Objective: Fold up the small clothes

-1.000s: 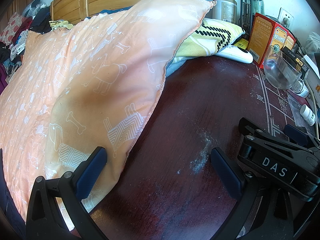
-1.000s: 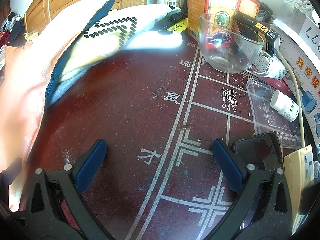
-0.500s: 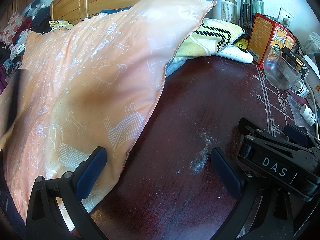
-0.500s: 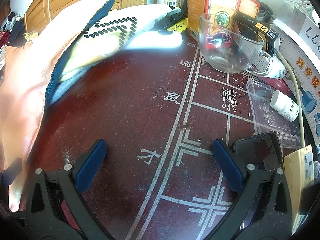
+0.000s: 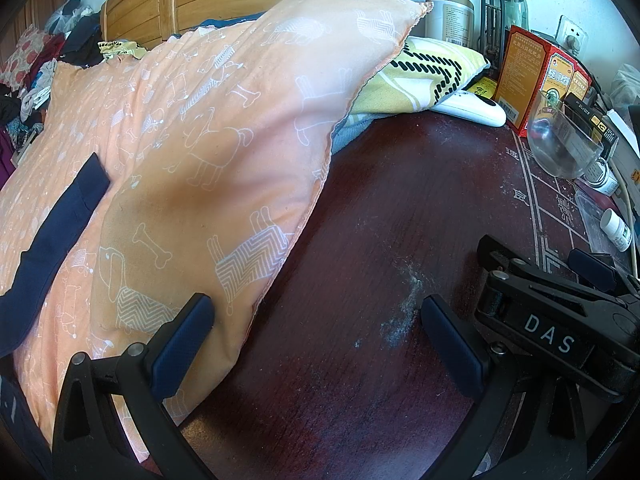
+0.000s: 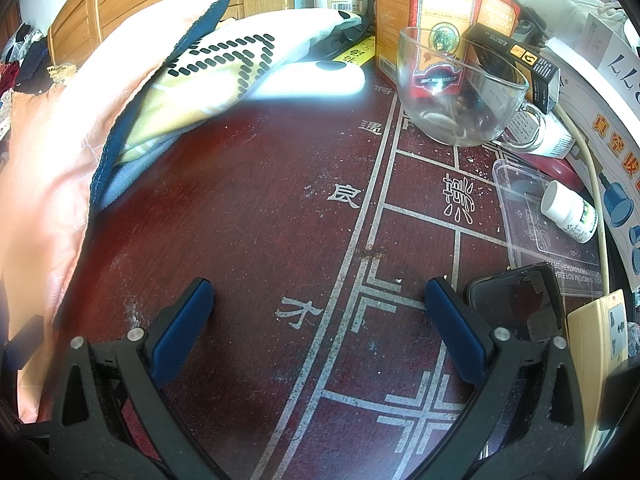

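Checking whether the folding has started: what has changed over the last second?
A dark blue cloth has come in from the left and now lies across the orange pillow. Both grippers, left and right, stay open and empty over the table.

a long, dark navy strip of cloth (image 5: 56,236) lies slack and diagonal, spread flat on the peach dog-print pillow (image 5: 224,152), up and left of the left tongs' left finger (image 5: 182,344).

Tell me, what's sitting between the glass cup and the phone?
In the right wrist view, a clear plastic lid with a small white bottle lies between glass cup and phone.
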